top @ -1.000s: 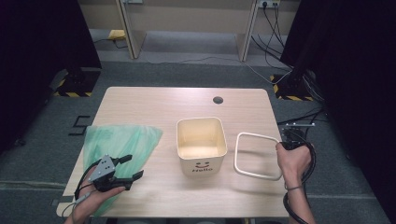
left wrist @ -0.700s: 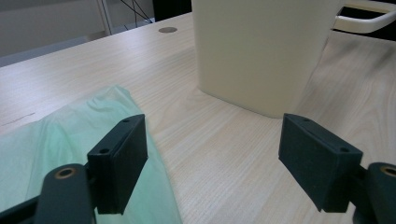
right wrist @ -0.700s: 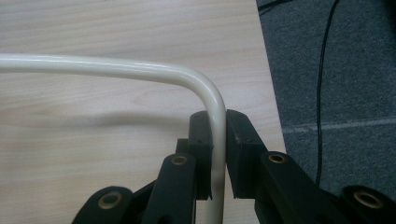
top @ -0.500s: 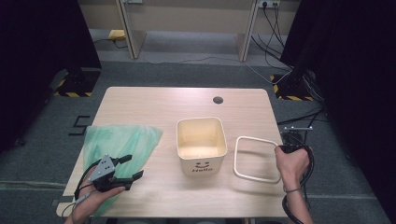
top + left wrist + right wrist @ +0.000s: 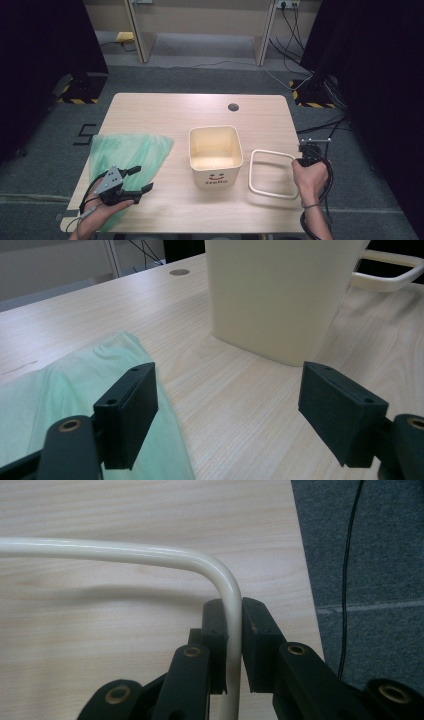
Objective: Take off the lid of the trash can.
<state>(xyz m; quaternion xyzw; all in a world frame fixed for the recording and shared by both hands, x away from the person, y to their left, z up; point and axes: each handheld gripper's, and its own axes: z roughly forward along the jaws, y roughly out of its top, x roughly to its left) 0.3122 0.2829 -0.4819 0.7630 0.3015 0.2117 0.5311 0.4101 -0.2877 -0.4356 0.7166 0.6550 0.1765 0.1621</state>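
Worktop (image 5: 165, 107) carried a cream bin (image 5: 215, 155); right tongs (image 5: 234, 630) clamped the cream rim ring (image 5: 272, 172) at its right edge, beside the bin. Left tongs (image 5: 227, 410) stood released over the green bag (image 5: 125, 155). Risk: the thin glossy ring could pivot or slip from the narrow grip when lifted.

The cream-coloured frame (image 5: 272, 174) is a thin, glossy, round-section loop bent into a square with rounded corners. It rests near the right edge of the wooden table (image 5: 165, 112), just beside the cream bin (image 5: 215, 155) marked "Hello" and apart from it. The right gripper (image 5: 234, 630) clamps its right-hand bar just below a corner (image 5: 220, 572), with that bar raised slightly off the tabletop.
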